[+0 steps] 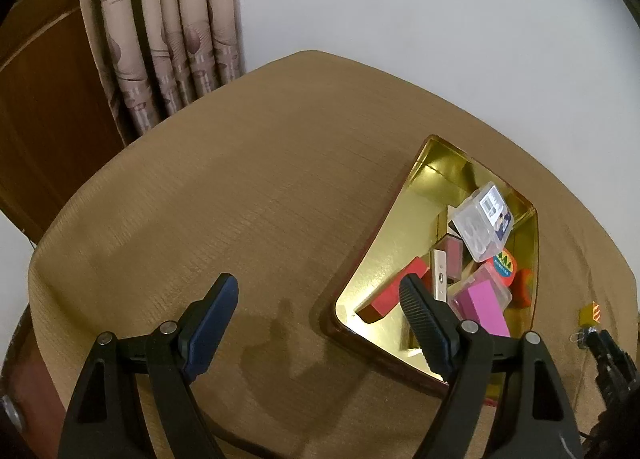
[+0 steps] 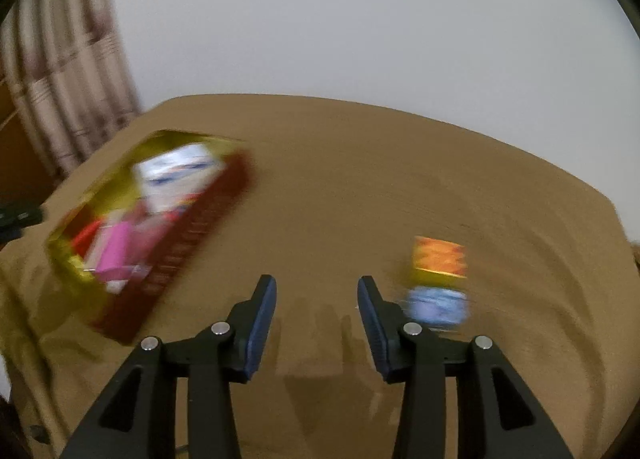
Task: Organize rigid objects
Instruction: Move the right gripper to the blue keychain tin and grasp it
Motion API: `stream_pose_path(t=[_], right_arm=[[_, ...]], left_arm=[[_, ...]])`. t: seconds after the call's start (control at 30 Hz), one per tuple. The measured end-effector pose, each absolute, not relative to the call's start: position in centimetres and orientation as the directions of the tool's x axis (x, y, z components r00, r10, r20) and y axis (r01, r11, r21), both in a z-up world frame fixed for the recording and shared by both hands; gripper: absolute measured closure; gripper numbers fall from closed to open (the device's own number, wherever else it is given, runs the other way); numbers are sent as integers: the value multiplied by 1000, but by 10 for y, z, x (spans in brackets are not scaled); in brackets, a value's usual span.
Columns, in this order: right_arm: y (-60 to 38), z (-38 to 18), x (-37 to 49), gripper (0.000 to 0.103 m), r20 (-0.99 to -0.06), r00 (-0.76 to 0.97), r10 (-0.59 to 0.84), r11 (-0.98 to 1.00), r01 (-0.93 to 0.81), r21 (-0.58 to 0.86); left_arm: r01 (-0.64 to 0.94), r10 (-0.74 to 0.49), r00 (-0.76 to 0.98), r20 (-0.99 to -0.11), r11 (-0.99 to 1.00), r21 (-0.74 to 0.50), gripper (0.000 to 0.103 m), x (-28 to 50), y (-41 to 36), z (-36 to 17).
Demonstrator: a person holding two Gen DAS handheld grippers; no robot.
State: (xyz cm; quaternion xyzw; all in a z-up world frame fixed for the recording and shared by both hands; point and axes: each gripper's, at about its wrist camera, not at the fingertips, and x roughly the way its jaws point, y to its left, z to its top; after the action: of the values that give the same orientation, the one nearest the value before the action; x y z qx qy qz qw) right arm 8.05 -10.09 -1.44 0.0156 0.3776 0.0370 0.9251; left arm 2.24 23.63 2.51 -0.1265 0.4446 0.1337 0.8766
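The gold-lined tin (image 1: 436, 175) sits right of centre on the tan-covered bench (image 1: 240, 199), packed with a clear case (image 1: 482, 229), a red block (image 1: 394, 293) and a pink box (image 1: 486, 305). The left gripper (image 1: 324, 323) hangs over the tin's near corner, fingers wide and empty. In the blurred right view an orange-and-blue box (image 2: 440, 283) lies lower right, just beside the right gripper (image 2: 317, 329), whose fingers stand partly apart holding nothing

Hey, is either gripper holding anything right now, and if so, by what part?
Nothing is held. The left gripper and the right gripper both stand open over the brown tablecloth with nothing between their pads.
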Motion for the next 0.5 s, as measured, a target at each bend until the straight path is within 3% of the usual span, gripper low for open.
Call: stream_pose_path(t=[0.5], right_arm=[[-139, -48, 101, 53, -728, 685, 15, 997, 46, 64]], left_arm=[[-332, 150, 557, -817, 942, -53, 23, 23, 223, 21]])
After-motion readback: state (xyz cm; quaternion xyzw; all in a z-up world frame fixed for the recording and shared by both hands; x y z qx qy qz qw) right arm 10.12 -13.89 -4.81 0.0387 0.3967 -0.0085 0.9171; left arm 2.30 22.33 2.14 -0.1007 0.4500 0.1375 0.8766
